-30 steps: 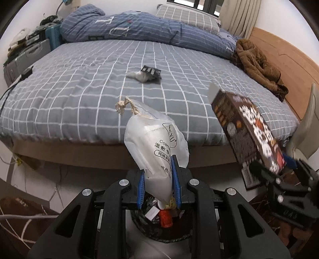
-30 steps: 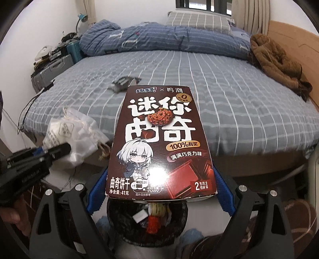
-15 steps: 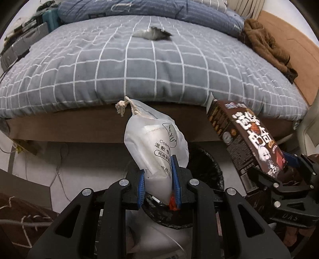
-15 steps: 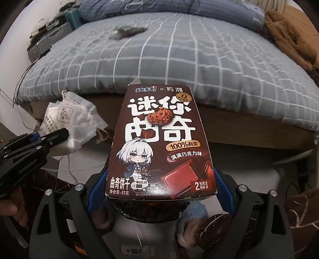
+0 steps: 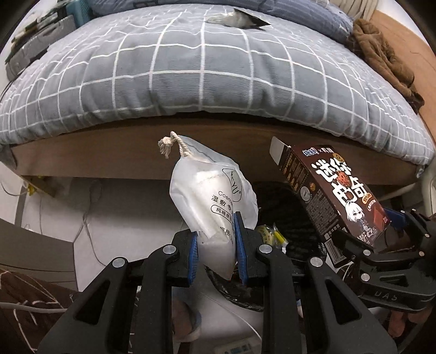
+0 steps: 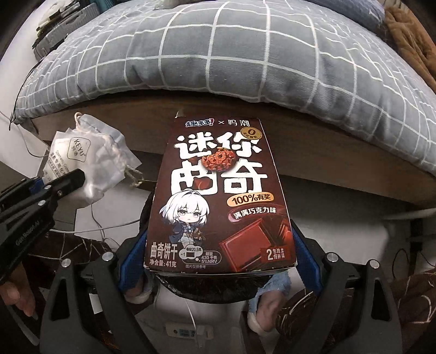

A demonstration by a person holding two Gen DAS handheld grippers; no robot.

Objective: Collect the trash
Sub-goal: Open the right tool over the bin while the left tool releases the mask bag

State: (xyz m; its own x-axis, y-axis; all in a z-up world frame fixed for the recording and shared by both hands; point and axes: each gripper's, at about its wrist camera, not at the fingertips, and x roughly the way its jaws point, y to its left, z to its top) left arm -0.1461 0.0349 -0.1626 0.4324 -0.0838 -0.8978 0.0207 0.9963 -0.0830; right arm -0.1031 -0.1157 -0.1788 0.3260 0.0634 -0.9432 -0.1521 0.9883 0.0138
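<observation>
My left gripper [image 5: 215, 245] is shut on a white drawstring pouch [image 5: 209, 196], which stands up between the blue pads. In the right wrist view that pouch [image 6: 81, 163] shows at the left, in the left gripper [image 6: 61, 185]. My right gripper [image 6: 218, 261] is shut on a brown cookie box [image 6: 220, 198], held by its two side edges. The same box [image 5: 332, 193] appears tilted at the right of the left wrist view. Both hang just over a black-lined trash bin [image 5: 294, 215] on the floor, with yellow wrappers [image 5: 269, 234] inside. A grey wrapper [image 5: 234, 20] lies on the bed.
The bed [image 5: 190, 70] with a grey checked cover and wooden frame [image 5: 95, 152] stands right behind the bin. A brown coat [image 5: 381, 54] lies at its right side. Cables [image 5: 87, 217] trail on the white floor at the left. The person's slippered feet [image 6: 139, 288] flank the bin.
Both grippers have sunk and tipped downward, from bed height to just above the bin. The pouch and the box stayed gripped throughout.
</observation>
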